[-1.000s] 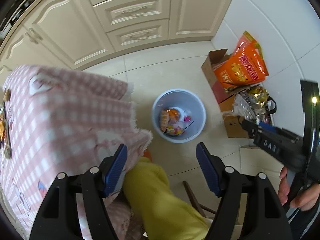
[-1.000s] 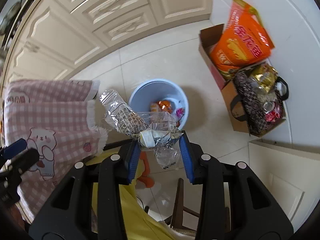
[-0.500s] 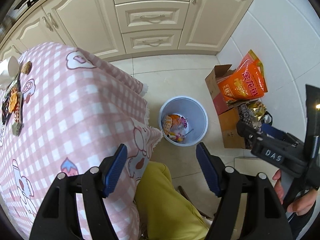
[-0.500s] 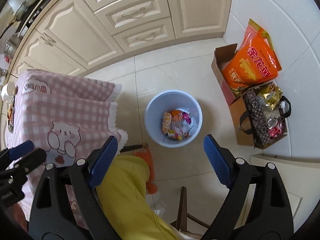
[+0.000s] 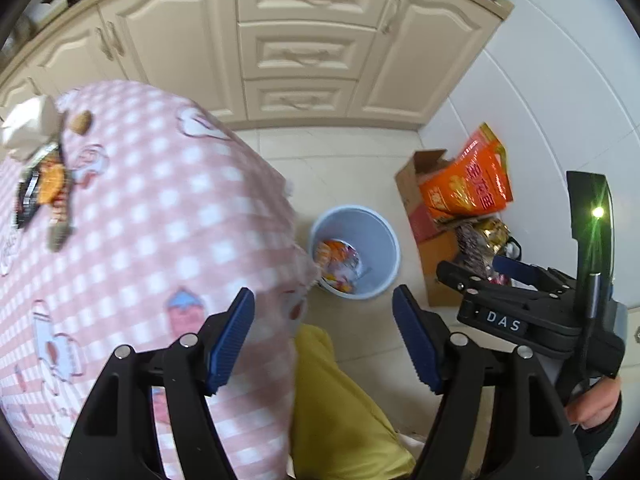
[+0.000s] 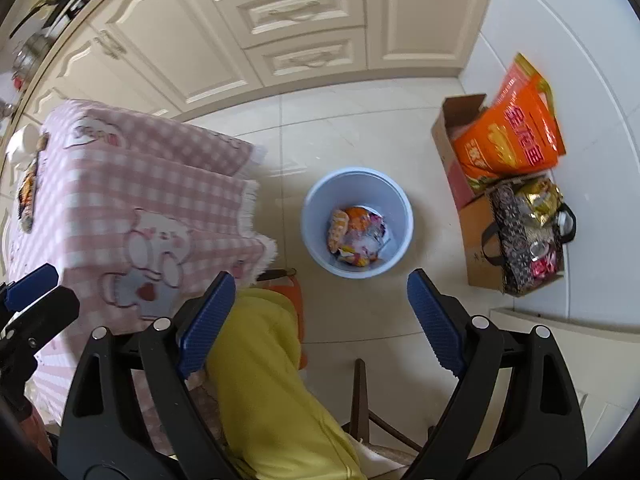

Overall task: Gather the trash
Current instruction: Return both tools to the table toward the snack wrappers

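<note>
Bin (image 6: 357,222): one, pale blue, standing on the floor tiles between the table (image 6: 132,208) on the left and the boxes on the right. It is holding a heap of wrappers (image 6: 356,236); the clear wrapper the right gripper (image 6: 320,320) was pinching a second ago is no longer between its pads, so it is now lying in that heap, by my reading. That piece counts as collected.

Grippers: two, both spread and carrying nothing. The left gripper (image 5: 323,338) is swinging back over the table.

Trash still waiting: one cluster (image 5: 42,184) at the table's far left, individual pieces too blurred to count; beside it one crumpled white wad (image 5: 30,126) and one brown bit (image 5: 81,121).

Surroundings: two cardboard boxes (image 6: 476,240), one orange bag (image 6: 516,132), one patterned bag (image 6: 528,224).
</note>
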A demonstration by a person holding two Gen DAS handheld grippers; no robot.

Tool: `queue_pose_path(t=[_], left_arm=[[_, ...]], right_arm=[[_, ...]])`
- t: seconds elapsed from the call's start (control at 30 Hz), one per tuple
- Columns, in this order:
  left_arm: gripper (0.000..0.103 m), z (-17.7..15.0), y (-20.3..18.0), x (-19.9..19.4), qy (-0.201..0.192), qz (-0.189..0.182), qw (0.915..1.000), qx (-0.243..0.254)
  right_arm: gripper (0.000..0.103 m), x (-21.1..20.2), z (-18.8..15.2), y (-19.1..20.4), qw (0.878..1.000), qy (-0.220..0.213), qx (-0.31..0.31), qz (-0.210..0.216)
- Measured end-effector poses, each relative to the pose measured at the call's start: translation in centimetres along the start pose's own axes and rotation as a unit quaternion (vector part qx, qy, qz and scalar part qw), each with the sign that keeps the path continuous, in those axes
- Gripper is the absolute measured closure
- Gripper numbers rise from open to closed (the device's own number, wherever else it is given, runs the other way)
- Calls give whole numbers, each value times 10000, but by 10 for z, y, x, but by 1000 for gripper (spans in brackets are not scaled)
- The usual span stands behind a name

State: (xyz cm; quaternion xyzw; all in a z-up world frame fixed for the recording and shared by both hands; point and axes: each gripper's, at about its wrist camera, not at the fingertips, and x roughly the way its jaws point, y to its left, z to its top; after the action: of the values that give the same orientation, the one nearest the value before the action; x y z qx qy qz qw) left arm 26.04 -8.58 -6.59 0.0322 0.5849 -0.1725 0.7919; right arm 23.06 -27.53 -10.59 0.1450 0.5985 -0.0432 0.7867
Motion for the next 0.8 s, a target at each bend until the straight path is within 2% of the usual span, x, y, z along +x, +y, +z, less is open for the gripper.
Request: queue_pose_path(t=[0.17,0.47,0.8], left_arm=[[33,-4,23,-25,-213,36,9996,-174],[33,-16,92,-64,-494,271,9958,-726],[33,-36,172,-85,-621,386,9853,-1546]], right_arm=[[16,-13,6,30,9996,-106,-255,-20],[16,-29,14,108,9958,-146,-884,168],[16,-43,8,212,9791,-362,-1960,398]])
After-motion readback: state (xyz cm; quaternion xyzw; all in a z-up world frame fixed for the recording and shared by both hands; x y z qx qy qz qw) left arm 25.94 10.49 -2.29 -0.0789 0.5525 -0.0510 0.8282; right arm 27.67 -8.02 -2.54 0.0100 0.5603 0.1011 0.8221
